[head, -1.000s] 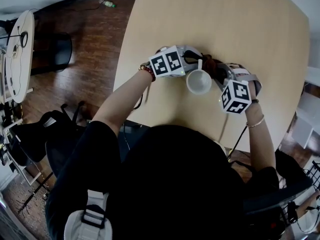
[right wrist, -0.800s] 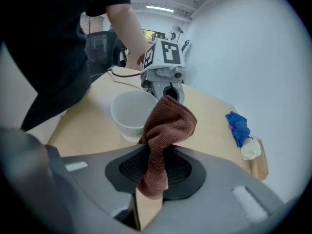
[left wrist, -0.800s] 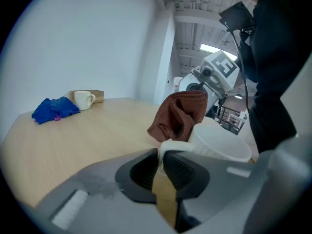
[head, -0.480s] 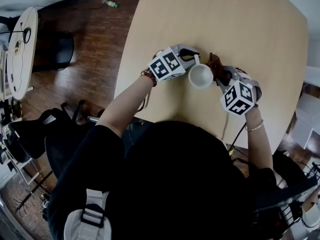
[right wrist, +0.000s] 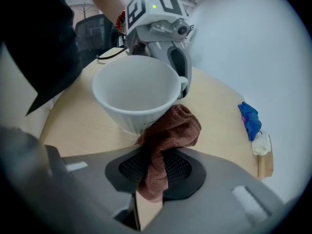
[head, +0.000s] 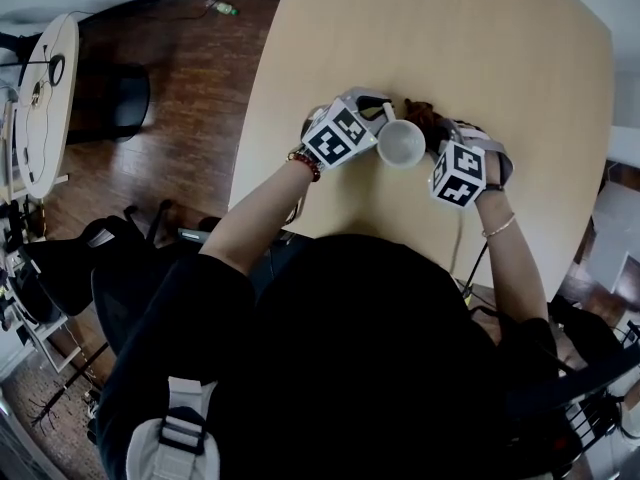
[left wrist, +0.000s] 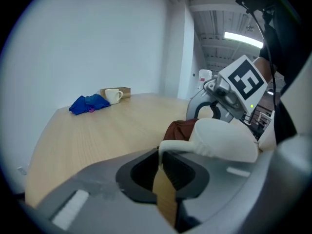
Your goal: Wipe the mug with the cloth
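Reaching in from either side, the left forearm (head: 255,208) and right forearm (head: 512,258) meet over the near half of the table (head: 480,48), marker cubes turned up towards the head camera. The left tongs (left wrist: 161,165) slope gently down and are clenched on the handle of the white mug (head: 401,145), which is tipped with its mouth towards the right tongs (right wrist: 148,177). Those point steeply down, clamped on a hanging fold of the brown cloth (right wrist: 168,130). Its bunched top presses against the mug's outer wall by the handle (no gap shows in the right gripper view).

Whether the mug's base touches the table cannot be told. From the head view both tongs' tips are hidden under their housings, the cloth is only a dark scrap behind the mug, and the person's torso covers the near table edge.
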Demonstrator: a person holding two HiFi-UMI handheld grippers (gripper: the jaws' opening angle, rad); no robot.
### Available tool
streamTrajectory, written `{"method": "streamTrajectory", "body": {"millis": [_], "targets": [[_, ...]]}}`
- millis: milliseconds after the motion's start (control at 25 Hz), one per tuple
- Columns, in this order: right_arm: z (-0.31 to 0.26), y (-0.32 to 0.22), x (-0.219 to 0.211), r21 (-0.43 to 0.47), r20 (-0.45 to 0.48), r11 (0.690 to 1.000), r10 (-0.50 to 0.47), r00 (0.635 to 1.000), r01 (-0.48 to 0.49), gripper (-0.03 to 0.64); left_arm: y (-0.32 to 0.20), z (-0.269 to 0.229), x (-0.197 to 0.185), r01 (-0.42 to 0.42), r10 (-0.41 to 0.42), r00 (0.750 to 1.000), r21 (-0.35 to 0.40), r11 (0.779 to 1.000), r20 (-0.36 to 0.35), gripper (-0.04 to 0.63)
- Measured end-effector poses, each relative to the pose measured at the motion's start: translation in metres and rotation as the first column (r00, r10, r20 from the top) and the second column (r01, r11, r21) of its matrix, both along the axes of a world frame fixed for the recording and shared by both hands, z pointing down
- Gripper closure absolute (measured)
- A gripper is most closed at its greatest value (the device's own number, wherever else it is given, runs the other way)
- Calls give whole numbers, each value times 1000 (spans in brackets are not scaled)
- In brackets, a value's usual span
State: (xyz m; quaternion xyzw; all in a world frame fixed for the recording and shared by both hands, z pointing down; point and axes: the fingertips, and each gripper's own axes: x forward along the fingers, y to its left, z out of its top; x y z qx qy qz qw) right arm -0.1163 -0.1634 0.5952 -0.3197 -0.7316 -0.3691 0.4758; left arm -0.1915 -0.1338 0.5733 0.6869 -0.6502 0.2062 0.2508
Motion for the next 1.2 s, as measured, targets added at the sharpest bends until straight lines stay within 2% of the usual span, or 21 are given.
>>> {"method": "streamTrajectory", "body": {"millis": [120,240,400,560,680,800,1040,1200], "targets": [[-18,-1,4,-91,11,991,95,995,-94,535,8,-1,-2,56,-56,998,-26,998,-11,563],[-39,0,15,-185,13,966,188,982,-182,535,22,0,-1,92,-93,996,-66,994,-17,563],[-54,2,35,-274,-23,912,310,950,-304,535,34,4,2,130,-133,991,-93,987,-19,563],[-51,19,48,-338,-74,862,375,924,-377,535,46,2,8,156,-157,988,-101,983,-5,563],[-45,28,46,-345,-84,837,423,902,-425,535,57,2,12,155,-155,988,-105,982,14,560],[-40,30,39,-337,-78,821,463,883,-461,535,66,1,13,192,-192,981,-98,976,12,560],[-16,30,25,-276,-63,826,494,867,-491,535,83,2,20,249,-250,968,-96,964,-1,555],[-1,35,21,-206,-68,851,481,874,-484,535,99,2,29,245,-246,969,-118,962,6,551]]}}
